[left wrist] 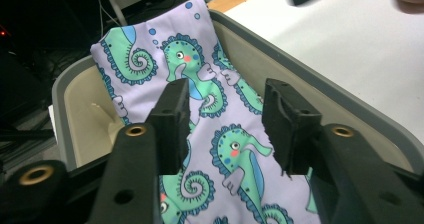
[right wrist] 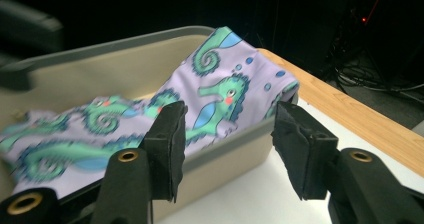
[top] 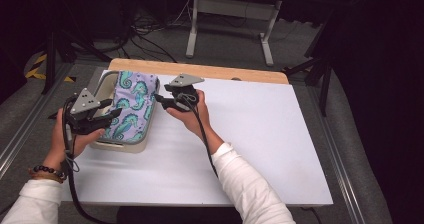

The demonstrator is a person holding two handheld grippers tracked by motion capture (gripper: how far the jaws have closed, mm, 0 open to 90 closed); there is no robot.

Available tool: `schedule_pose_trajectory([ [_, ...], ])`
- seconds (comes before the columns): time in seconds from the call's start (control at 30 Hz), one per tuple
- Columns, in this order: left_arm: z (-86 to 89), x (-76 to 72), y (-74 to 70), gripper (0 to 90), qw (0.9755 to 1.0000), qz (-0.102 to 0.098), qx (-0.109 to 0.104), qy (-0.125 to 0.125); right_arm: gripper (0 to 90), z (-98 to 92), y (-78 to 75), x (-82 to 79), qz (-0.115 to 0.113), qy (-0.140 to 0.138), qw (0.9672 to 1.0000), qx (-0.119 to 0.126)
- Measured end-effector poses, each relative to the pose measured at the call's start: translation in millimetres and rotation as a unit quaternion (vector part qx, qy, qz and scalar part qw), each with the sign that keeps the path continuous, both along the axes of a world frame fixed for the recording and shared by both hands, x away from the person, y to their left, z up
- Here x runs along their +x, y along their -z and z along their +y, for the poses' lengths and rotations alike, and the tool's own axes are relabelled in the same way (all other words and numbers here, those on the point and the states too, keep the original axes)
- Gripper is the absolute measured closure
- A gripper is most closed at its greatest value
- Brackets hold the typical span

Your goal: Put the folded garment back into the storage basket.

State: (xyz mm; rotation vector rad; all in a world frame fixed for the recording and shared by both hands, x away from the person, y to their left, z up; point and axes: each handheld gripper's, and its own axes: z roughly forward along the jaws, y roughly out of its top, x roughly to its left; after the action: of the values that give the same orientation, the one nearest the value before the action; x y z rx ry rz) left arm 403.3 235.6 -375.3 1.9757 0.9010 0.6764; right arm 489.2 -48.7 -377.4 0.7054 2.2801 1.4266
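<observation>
High view shows me the seahorse-print cloth (top: 131, 111) lying folded in the beige bin (top: 102, 91) at the bench's (top: 260, 134) far left. Left gripper (top: 111, 109) and right gripper (top: 159, 100) fingers stand part open, empty; I judge placement done, only withdrawal left.

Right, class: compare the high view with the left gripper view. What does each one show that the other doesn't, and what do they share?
High view alone: both white sleeves, a beaded bracelet, the right gripper open beside the tub, the whole white table top with its wooden far edge.

Left gripper view alone: a close look along the left gripper, its black jaws open above the cloth with nothing between the pads, and the tub's cream inner wall.

Both: the lilac seahorse-print cloth lying in the grey-rimmed beige tub.
</observation>
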Motion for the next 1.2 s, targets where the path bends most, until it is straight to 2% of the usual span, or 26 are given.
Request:
schedule_pose_trajectory([
  [0.17,-3.9,13.0,-2.1,55.4,1.0,0.002,0.007,-0.004,46.0,-22.1,3.5,-22.6,-0.007,-0.012,0.9999,0.001],
  [0.27,-6.0,21.4,-3.8,58.2,0.9999,0.004,0.012,0.0,44.6,-37.5,6.9,-35.8,-0.022,-0.014,0.9995,-0.021],
  [0.33,-8.0,27.3,-4.6,62.3,0.9999,0.003,0.015,0.002,44.3,-52.0,10.5,-45.5,-0.024,-0.014,0.9994,-0.019],
  [0.4,-10.1,33.3,-4.7,66.9,0.9999,0.006,0.012,0.006,44.3,-63.1,13.5,-52.3,-0.031,-0.008,0.9992,-0.024],
  [0.5,-13.9,41.3,-4.8,67.7,0.9999,0.01,0.008,0.002,44.3,-81.0,16.9,-65.3,-0.052,0.002,0.9984,-0.022],
  [0.57,-15.1,43.5,-4.9,69.6,0.9999,0.011,0.008,0.006,44.2,-86.3,17.4,-70.1,-0.055,0.003,0.9983,-0.019],
  [0.6,-18.6,47.4,-5.1,69.8,0.9999,0.01,0.007,0.005,43.7,-97.4,18.2,-79.1,-0.062,0.006,0.9979,-0.019],
  [0.77,-24.1,57.0,-5.7,76.0,0.9997,0.017,0.014,0.01,41.7,-123.0,18.0,-95.5,-0.066,0.014,0.9975,-0.022],
  [1.0,-26.3,73.0,-3.6,83.8,0.999,0.039,0.023,0.001,39.4,-161.7,13.5,-116.6,-0.075,0.034,0.9965,-0.013],
  [1.13,-29.1,85.3,-1.1,85.0,0.9981,0.051,0.034,-0.005,38.5,-183.5,12.6,-127.7,-0.081,0.049,0.9954,-0.018],
  [1.17,-29.1,85.3,-1.1,85.2,0.9981,0.051,0.034,-0.005,38.5,-183.5,12.6,-127.7,-0.081,0.049,0.9954,-0.018],
  [1.2,-30.5,89.2,-0.1,85.2,0.9978,0.055,0.037,-0.007,38.0,-196.6,12.8,-134.0,-0.087,0.062,0.9939,-0.024],
])
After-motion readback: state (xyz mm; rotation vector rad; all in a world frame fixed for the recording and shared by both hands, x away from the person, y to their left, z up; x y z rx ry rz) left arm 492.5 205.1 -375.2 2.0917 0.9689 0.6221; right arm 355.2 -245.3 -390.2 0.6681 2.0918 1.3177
